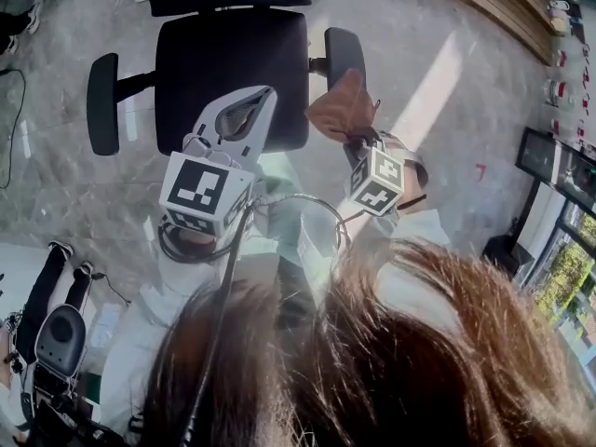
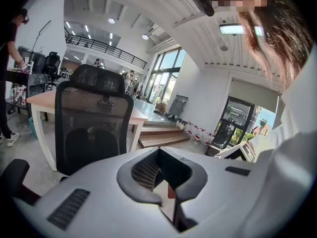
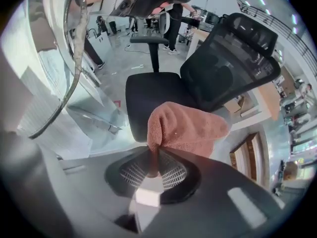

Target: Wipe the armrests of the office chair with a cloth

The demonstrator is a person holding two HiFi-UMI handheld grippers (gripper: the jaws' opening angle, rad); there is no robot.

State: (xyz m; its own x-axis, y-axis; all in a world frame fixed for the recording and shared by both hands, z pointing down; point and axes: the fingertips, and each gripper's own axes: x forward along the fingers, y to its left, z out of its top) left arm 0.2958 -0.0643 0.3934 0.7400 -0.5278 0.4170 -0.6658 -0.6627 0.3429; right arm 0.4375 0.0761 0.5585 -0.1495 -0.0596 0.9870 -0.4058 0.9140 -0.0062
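We logged right gripper (image 1: 357,136) pinching salmon terry cloth (image 1: 341,108) at near end of black padded right armrest (image 1: 345,49), long axis running away | left gripper (image 1: 264,99) pressed together, empty, over black chair seat (image 1: 233,49) | right nearer

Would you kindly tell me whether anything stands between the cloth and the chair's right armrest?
Nothing visible does. The cloth, clamped in the right gripper, hangs right at the near end of the right armrest; whether they touch cannot be told.
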